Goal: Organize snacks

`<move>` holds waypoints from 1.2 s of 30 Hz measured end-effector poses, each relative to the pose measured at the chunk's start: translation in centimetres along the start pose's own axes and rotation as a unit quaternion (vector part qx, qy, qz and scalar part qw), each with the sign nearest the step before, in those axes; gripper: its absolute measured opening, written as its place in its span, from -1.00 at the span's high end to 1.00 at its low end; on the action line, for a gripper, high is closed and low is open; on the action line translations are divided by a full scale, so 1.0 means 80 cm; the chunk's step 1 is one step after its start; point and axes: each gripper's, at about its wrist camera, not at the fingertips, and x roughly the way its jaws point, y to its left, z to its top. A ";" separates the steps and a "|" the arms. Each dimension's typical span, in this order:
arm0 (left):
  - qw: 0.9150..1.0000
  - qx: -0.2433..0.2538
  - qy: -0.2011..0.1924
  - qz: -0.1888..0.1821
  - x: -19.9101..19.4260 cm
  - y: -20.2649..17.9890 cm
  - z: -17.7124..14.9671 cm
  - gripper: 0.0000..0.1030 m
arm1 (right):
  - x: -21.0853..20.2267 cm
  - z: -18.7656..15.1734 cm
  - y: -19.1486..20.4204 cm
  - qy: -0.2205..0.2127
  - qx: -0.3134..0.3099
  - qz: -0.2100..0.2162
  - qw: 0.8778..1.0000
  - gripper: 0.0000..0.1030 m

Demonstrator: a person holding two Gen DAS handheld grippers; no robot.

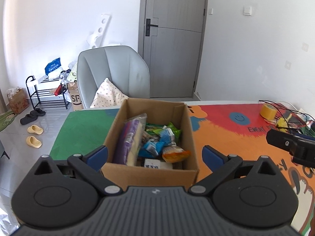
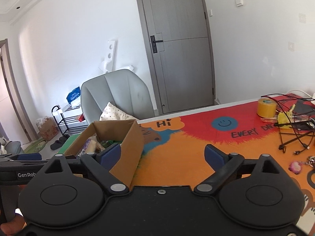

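Observation:
An open cardboard box (image 1: pixel 151 174) stands on the colourful table mat (image 1: pixel 222 137). Inside lie several snack packets: a purple and yellow one (image 1: pixel 128 139), a blue one (image 1: pixel 157 146), an orange one (image 1: pixel 175 154) and a green one (image 1: pixel 174 130). My left gripper (image 1: pixel 155 156) is open, its blue pads on either side of the box's near end with nothing pressed. My right gripper (image 2: pixel 162 155) is open and empty over the orange mat, its left finger in front of the box (image 2: pixel 126 157). Each gripper shows in the other view: the right one (image 1: pixel 291 144), the left one (image 2: pixel 19 164).
A yellow tape roll (image 2: pixel 266 108), tangled black cables (image 2: pixel 295 135) and a pink keychain (image 2: pixel 295 166) lie on the table's right side. A grey chair (image 1: pixel 112 74) with a cushion stands behind the table. A shoe rack (image 1: pixel 47 92), slippers and a grey door (image 1: pixel 173 39) lie beyond.

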 end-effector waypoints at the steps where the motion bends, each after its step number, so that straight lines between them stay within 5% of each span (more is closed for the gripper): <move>1: 1.000 0.002 0.000 -0.002 -0.003 -0.002 -0.003 -0.97 | -0.004 -0.002 -0.002 0.000 0.001 -0.001 1.000 -0.85; 5: 1.000 -0.002 0.012 -0.013 -0.014 -0.007 -0.010 -0.99 | -0.021 -0.010 -0.007 -0.004 0.004 -0.005 1.000 -1.00; 36: 0.999 0.042 -0.031 -0.018 -0.125 -0.003 -0.025 -0.99 | -0.136 -0.009 -0.018 -0.012 0.004 -0.037 0.999 -1.00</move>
